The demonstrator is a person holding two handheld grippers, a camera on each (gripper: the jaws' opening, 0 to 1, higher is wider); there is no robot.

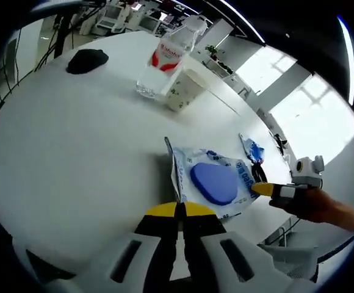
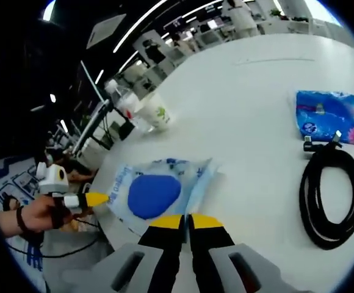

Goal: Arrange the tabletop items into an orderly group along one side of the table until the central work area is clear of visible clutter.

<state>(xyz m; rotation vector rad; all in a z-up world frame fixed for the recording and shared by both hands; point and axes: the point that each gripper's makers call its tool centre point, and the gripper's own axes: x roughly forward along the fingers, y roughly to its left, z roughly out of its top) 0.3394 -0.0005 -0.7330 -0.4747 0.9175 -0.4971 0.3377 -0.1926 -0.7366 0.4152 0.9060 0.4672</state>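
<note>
A clear plastic pouch (image 1: 209,178) (image 2: 158,190) with a blue oval pad inside lies on the white table (image 1: 73,159) near its edge. My left gripper (image 1: 180,209) is shut on the pouch's near corner; its yellow tip (image 2: 96,198) shows at the pouch's left edge in the right gripper view. My right gripper (image 2: 187,220) is shut on another edge of the same pouch, and its yellow tip (image 1: 262,189) meets the pouch's right side in the left gripper view.
A water bottle (image 1: 168,58) (image 2: 125,104) and a paper cup (image 1: 186,90) (image 2: 158,113) stand together farther along the table. A black lump (image 1: 86,60) lies beyond. A blue tissue pack (image 2: 326,116) (image 1: 252,149) and a coiled black cable (image 2: 332,195) lie to one side.
</note>
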